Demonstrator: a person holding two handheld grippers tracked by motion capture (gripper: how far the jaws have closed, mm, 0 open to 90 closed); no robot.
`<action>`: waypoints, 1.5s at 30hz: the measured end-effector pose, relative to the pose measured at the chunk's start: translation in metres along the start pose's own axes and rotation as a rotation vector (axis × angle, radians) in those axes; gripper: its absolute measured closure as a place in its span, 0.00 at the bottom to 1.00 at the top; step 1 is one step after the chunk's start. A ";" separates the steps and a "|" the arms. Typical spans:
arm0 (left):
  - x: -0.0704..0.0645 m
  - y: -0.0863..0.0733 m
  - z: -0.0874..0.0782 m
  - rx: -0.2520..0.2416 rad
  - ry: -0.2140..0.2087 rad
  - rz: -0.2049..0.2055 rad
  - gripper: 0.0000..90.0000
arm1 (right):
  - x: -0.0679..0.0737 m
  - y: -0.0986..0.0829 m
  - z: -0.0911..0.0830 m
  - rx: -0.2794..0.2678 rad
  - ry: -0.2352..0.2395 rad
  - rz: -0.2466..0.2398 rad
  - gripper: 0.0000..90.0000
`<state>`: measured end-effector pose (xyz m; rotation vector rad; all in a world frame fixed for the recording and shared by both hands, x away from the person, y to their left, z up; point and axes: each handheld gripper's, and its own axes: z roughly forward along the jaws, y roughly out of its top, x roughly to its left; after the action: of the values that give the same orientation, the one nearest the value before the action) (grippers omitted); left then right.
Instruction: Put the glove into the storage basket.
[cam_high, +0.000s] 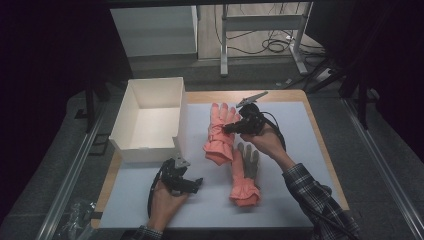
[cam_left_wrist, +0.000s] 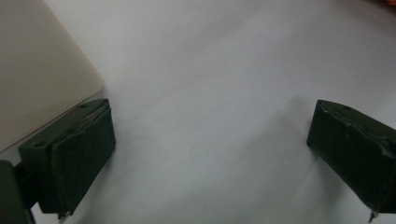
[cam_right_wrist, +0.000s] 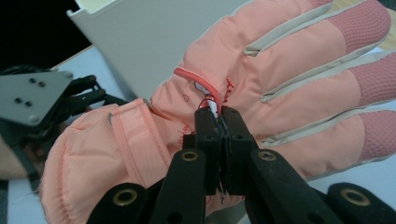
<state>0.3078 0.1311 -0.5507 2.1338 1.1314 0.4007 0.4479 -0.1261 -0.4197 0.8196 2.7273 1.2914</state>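
Two salmon-pink winter gloves lie on the white mat. The far glove lies back up, fingers pointing away. My right gripper is shut on a pinch of fabric at the back of this glove, near its small zipper. The near glove lies palm up, its grey fingers pointing toward the far glove. My left gripper rests low over the bare mat, left of the near glove, jaws wide apart with nothing between them.
An empty white box stands at the mat's far left, its near corner just beside my left gripper. The wooden table edge runs along the right. Table legs and cables lie on the floor beyond.
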 end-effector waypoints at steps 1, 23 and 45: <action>0.000 0.000 0.000 0.002 0.000 0.001 0.01 | 0.001 -0.002 -0.004 -0.001 0.003 0.000 0.96; 0.000 0.000 0.000 -0.001 0.001 0.000 0.01 | 0.030 -0.055 -0.064 0.022 0.062 -0.009 0.96; 0.000 0.000 0.000 -0.002 0.002 0.000 0.01 | 0.044 -0.105 -0.050 0.109 0.037 -0.068 0.95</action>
<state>0.3078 0.1310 -0.5507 2.1322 1.1321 0.4029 0.3511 -0.1956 -0.4538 0.7100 2.8499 1.1666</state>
